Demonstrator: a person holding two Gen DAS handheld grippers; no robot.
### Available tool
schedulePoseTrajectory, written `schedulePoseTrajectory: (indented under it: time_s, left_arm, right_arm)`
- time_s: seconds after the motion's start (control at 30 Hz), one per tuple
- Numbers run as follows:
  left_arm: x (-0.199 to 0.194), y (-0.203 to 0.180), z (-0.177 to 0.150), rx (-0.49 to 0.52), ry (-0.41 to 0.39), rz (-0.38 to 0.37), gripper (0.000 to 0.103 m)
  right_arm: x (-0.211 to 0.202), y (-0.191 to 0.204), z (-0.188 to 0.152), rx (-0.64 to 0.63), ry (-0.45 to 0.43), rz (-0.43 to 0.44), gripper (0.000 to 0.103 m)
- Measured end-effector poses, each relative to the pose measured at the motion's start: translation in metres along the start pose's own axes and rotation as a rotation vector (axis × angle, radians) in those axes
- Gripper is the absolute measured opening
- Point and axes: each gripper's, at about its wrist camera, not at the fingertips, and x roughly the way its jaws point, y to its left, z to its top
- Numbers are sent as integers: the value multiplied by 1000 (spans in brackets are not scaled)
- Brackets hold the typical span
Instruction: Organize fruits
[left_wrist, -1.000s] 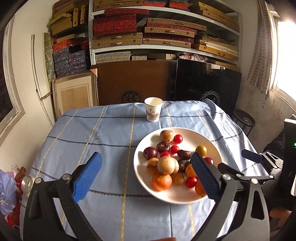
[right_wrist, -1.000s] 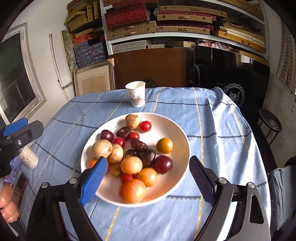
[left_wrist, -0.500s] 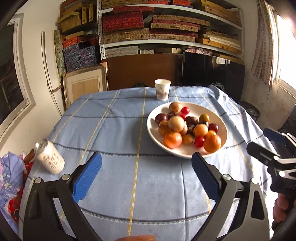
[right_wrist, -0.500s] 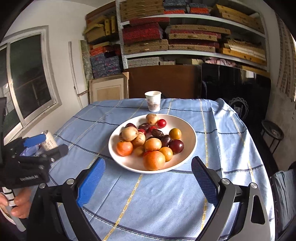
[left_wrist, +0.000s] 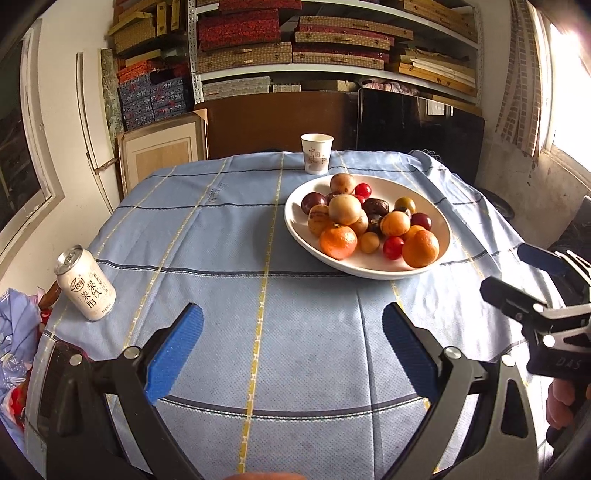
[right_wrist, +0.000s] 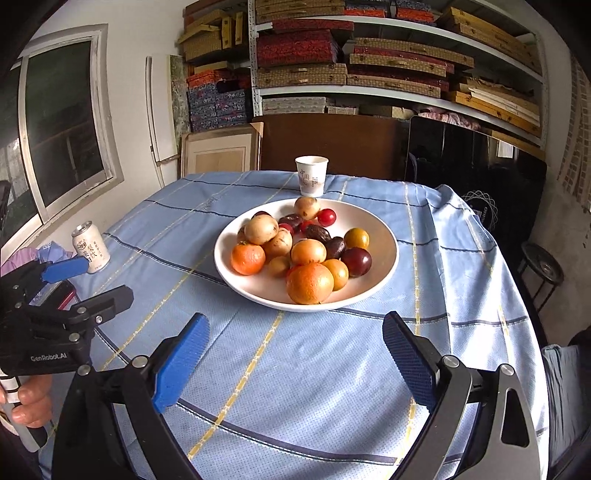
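Both hand-held grippers, left (left_wrist: 291, 347) and right (right_wrist: 295, 354), hang empty with jaws spread above the surface; the fruits (right_wrist: 306, 251) sit heaped in the plate (right_wrist: 384, 236) ahead of them, probably gathered already.

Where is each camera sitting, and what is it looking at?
Left wrist: sits on the left gripper, looking across the blue tablecloth at the fruit plate; its blue fingers and the right gripper show.
Right wrist: sits on the right gripper, facing the plate; the left gripper and a hand show.
Both share the plate, paper cup and drink can.
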Motion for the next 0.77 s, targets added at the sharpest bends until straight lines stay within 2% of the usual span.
schedulePoseTrajectory:
  time_s: [0.27, 0.77]
  left_arm:
    - [6, -7, -7, 16, 14, 9, 96]
    - [9, -6, -8, 4, 10, 26, 96]
  right_arm:
    - [3, -11, -6, 51, 22, 11, 95]
    - [2, -14, -10, 54, 19, 7, 95]
